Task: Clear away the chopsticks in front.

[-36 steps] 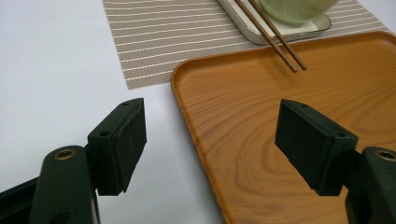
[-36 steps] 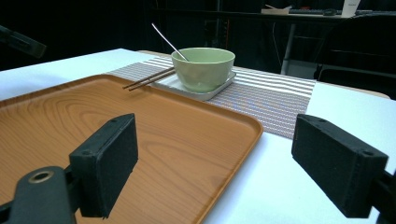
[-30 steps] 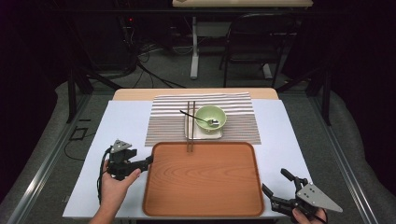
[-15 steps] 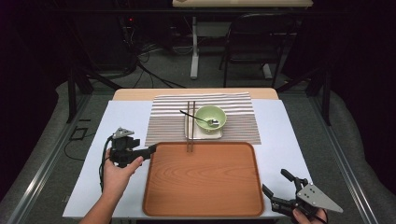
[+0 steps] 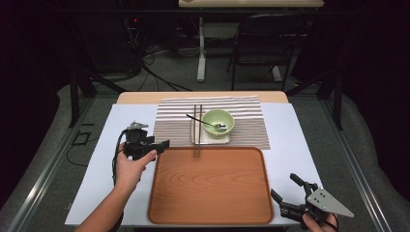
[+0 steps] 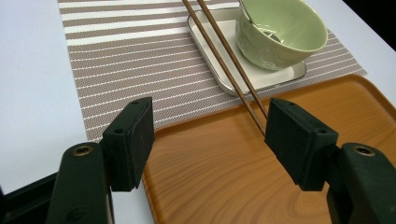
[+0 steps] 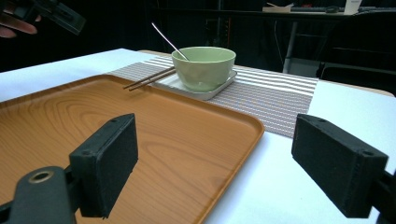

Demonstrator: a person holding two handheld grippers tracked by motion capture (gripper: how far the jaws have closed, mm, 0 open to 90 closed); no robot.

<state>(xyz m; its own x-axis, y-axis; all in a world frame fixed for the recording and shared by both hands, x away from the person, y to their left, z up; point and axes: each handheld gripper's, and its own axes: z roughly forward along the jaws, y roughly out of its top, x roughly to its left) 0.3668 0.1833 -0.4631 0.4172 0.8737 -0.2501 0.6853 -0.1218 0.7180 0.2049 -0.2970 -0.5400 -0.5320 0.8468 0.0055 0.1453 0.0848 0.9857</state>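
Left gripper [image 5: 162, 144] hangs over the tray [image 5: 212, 212] far-left corner, jaws wide and just eased inward, nothing between; one pair of chopsticks [image 6: 229, 60] ends just ahead by its right jaw, tips over the tray rim. Right gripper [image 5: 285, 193] open, empty, beside the tray's near-right corner, bare wood between the two. Its view shows one bowl [image 7: 203, 66] on one plate [image 7: 196, 88], spoon [image 7: 169, 41] handle sticking up.

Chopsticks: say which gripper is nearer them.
Left. The left gripper hovers just left of the chopsticks, jaws open; the right gripper sits beyond the tray's near right corner.
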